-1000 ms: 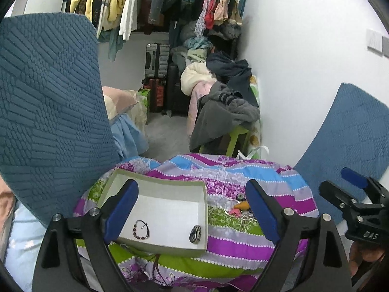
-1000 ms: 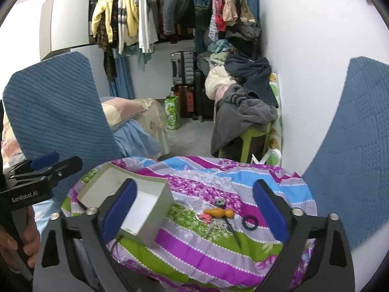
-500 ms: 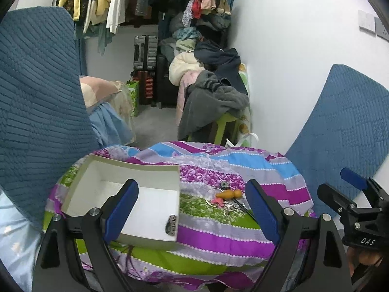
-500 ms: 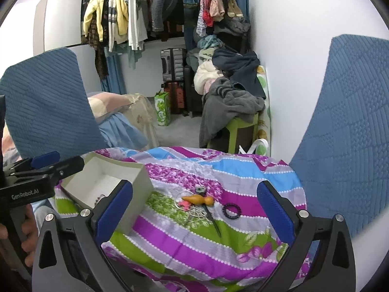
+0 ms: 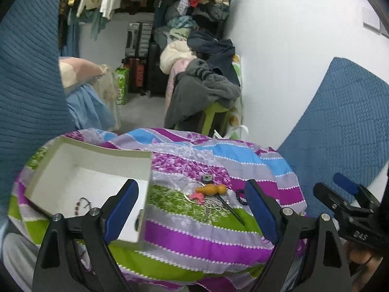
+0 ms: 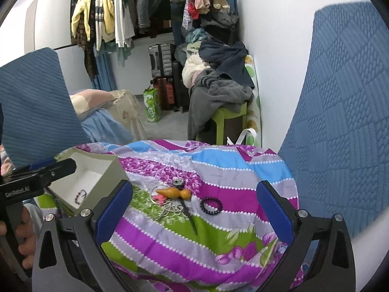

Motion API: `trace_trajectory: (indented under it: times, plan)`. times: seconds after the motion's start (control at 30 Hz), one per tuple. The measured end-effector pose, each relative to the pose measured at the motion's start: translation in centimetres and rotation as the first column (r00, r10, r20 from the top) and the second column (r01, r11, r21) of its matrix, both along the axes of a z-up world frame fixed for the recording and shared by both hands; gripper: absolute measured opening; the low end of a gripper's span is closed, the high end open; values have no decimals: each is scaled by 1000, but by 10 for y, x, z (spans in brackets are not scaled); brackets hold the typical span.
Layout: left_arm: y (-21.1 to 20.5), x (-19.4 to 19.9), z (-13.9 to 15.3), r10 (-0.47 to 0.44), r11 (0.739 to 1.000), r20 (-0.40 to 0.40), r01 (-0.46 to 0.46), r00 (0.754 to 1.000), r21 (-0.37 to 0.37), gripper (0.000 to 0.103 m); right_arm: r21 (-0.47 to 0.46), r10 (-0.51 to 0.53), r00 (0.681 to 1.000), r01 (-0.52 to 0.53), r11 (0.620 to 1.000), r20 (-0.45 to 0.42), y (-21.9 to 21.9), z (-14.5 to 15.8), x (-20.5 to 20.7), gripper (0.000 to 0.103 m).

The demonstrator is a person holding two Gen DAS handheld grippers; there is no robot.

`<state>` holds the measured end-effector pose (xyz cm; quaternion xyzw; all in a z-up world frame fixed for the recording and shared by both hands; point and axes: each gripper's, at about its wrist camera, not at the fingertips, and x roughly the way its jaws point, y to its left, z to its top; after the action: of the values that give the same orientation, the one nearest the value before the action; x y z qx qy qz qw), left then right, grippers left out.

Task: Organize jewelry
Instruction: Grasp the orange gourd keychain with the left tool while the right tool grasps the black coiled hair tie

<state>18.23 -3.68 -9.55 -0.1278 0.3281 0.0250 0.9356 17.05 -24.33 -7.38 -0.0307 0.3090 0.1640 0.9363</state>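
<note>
A white open box (image 5: pixel 102 153) sits on the left of the striped quilt (image 5: pixel 194 238). A beaded bracelet (image 5: pixel 81 204) lies inside it, with a dark ring (image 5: pixel 139 219) by the box's near corner. To the box's right lies a small heap: an orange gourd pendant (image 6: pixel 173 192), a pink charm (image 6: pixel 159 198), a silver chain (image 6: pixel 170 206), a dark hairpin (image 6: pixel 189 215) and a black bead bracelet (image 6: pixel 211 205). My left gripper (image 5: pixel 191 185) hangs open above the heap and the box's edge. My right gripper (image 6: pixel 194 185) hovers over the heap, its jaws wide and closing with nothing between them.
Blue quilted cushions (image 6: pixel 340 102) stand on both sides of the quilt. A white wall (image 5: pixel 279 60) runs along the right. Beyond the quilt are a green stool (image 6: pixel 231 119) piled with clothes, suitcases (image 6: pixel 161 60) and hanging garments. A hand (image 6: pixel 26 238) holds the left tool.
Both grippers have come forward and down toward the quilt. In the left wrist view the box has slid leftward and the jewelry heap has come between the fingers.
</note>
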Motion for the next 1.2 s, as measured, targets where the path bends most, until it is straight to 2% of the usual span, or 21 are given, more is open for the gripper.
trace_trajectory:
  times: [0.07,0.13,0.27,0.33,0.4,0.47,0.53,0.67,0.9,1.1,1.2]
  plan:
    - [-5,9,-7,-20,1000,-6,20,1000,-9,88,9,-4,1000,4,1000,-18,-5,-9,11,92]
    - [-10,16,-13,-37,999,-6,37,999,-27,83,10,-12,999,12,1000,-40,-9,-19,21,87]
    - [-21,31,-30,-72,996,-22,70,997,-50,82,21,-18,996,20,1000,-88,-17,-39,39,75]
    - [-28,41,-40,-86,995,-46,83,995,-53,72,29,-19,994,22,999,-104,-21,-47,46,72]
    - [-36,52,-53,-106,993,-76,103,991,-53,68,37,-23,992,28,999,-124,-24,-57,54,69]
    - [-43,63,-67,-130,990,-101,124,986,-64,67,45,-20,986,28,999,-163,-26,-70,63,58]
    - [-50,73,-79,-146,988,-121,138,982,-70,60,47,-11,979,21,999,-205,-27,-83,76,48]
    - [-53,97,-108,-155,985,-164,139,974,-107,59,56,20,967,-6,998,-254,-21,-101,92,46]
    - [-56,139,-145,-146,988,-221,133,964,-73,59,65,54,930,-33,997,-362,-14,-139,117,46]
    - [-55,170,-153,-182,983,-226,175,957,-52,59,101,86,900,-47,994,-428,-10,-164,132,30]
    - [-54,181,-163,-201,980,-244,194,949,-54,59,103,106,889,-67,992,-445,-4,-171,137,29]
